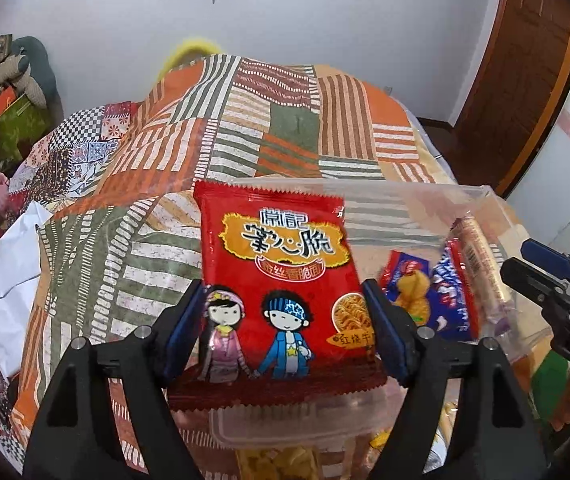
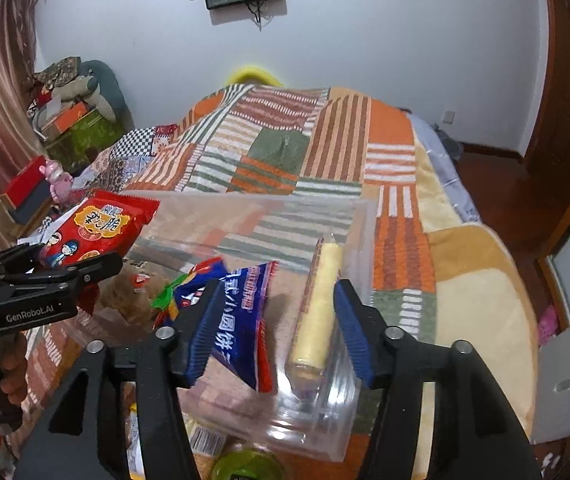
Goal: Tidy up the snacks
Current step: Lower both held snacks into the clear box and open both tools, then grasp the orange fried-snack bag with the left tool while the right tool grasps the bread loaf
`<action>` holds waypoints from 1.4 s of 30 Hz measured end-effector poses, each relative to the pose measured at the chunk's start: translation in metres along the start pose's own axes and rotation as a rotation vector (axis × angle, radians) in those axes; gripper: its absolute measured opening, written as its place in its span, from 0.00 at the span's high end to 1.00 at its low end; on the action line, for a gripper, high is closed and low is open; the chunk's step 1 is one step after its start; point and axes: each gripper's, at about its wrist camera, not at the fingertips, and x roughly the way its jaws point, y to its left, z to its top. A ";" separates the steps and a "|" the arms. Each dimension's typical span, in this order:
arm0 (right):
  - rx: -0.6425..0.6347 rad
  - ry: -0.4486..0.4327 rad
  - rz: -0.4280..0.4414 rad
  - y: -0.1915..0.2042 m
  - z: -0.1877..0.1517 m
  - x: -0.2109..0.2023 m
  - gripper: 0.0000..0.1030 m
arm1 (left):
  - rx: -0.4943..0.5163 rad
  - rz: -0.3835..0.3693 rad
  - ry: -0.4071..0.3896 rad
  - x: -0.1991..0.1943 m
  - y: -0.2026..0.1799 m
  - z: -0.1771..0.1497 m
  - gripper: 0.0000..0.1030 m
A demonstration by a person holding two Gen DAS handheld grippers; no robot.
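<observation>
Holding a red noodle-snack packet (image 1: pixel 281 292) between its two blue pads, the left gripper (image 1: pixel 285 320) is clenched on the packet's lower half and carries it upright, just above the near rim of a clear plastic box (image 1: pixel 413 200). I judge that the step in hand is loading this packet into the box, and that the task is partly done, because the box already keeps several snacks.

In the right wrist view, the right gripper (image 2: pixel 273 320) stands with its jaws apart, around the near wall of the box at its 5 o'clock corner. I cannot tell if the pads touch it. Between the fingers I see a blue biscuit bag (image 2: pixel 241 312) and a pale yellow roll-shaped snack (image 2: pixel 317 304) leaning in the right part of the box. Toward 9 o'clock lies a snack with green and red wrapping (image 2: pixel 169 296), and beyond it the left gripper with the red packet.

The next move, I think, calls for the left hand to go forward and down, toward 1 o'clock, and release inside the free left part of the box.

Farther away, the box rests on a patchwork bedcover (image 1: pixel 285 128) of orange and green stripes.
</observation>
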 end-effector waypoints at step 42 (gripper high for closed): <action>-0.040 0.143 0.158 0.057 -0.130 -0.058 0.20 | 0.102 -0.036 -0.043 -0.143 -0.040 -0.164 0.07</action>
